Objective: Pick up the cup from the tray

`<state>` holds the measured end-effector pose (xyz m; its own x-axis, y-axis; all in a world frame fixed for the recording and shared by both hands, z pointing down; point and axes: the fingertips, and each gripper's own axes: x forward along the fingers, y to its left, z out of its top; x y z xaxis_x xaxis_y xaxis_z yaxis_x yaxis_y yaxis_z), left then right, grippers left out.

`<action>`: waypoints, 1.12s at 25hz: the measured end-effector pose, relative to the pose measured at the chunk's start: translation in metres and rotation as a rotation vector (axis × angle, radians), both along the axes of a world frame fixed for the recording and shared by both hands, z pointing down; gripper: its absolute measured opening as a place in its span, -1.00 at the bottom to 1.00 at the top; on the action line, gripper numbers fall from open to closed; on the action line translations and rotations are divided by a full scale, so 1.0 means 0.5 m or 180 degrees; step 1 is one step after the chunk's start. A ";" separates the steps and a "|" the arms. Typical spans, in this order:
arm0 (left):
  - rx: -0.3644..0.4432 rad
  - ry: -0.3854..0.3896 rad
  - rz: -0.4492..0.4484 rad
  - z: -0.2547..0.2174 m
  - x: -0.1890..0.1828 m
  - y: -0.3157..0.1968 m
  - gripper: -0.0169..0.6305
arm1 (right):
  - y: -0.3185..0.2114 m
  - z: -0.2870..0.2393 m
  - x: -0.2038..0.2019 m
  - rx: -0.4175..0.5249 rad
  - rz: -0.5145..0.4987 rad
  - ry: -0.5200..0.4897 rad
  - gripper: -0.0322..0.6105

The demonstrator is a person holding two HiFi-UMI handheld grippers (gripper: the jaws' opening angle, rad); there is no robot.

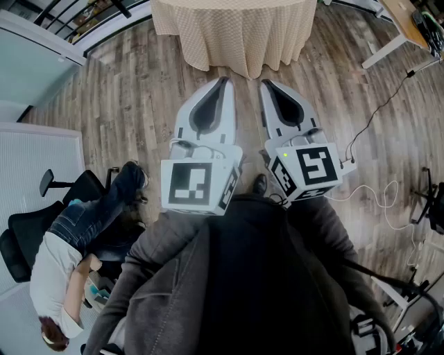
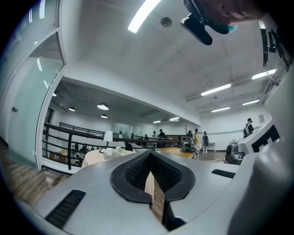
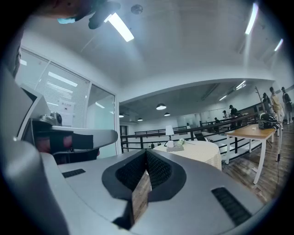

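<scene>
Beige cloth [image 1: 239, 41] was seen over the worktop [image 1: 201, 17]; no cup or tray could be made out there. Before it the left tongs [image 1: 223, 82] and the right tongs [image 1: 266, 84] were clenched empty; unless released, the cup might be knocked.

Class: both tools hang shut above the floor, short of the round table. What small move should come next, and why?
Probably step toward the cloth-covered table. The left tool and right tool are shut and empty over wooden floor, with nothing to grasp within reach.
</scene>
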<state>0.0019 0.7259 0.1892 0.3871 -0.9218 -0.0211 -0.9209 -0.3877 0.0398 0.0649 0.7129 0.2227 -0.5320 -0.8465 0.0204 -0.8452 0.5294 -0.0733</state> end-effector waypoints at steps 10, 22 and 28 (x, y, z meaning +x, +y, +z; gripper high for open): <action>0.0030 -0.0049 0.0010 0.007 0.022 -0.018 -0.93 | -0.018 0.004 0.019 0.0046 -0.0019 -0.0049 -0.88; -0.0116 -0.0125 -0.0031 0.028 0.107 -0.037 -0.93 | -0.037 0.016 0.096 -0.0030 -0.0081 -0.0295 -0.88; -0.0259 -0.0214 -0.0129 0.065 0.129 -0.055 -0.93 | -0.067 0.044 0.117 -0.0127 -0.0233 -0.0362 -0.88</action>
<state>0.0662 0.6981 0.2219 0.3476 -0.9343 0.0792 -0.9374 -0.3482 0.0072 0.1233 0.6796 0.2446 -0.5931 -0.8050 -0.0106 -0.7894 0.5841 -0.1889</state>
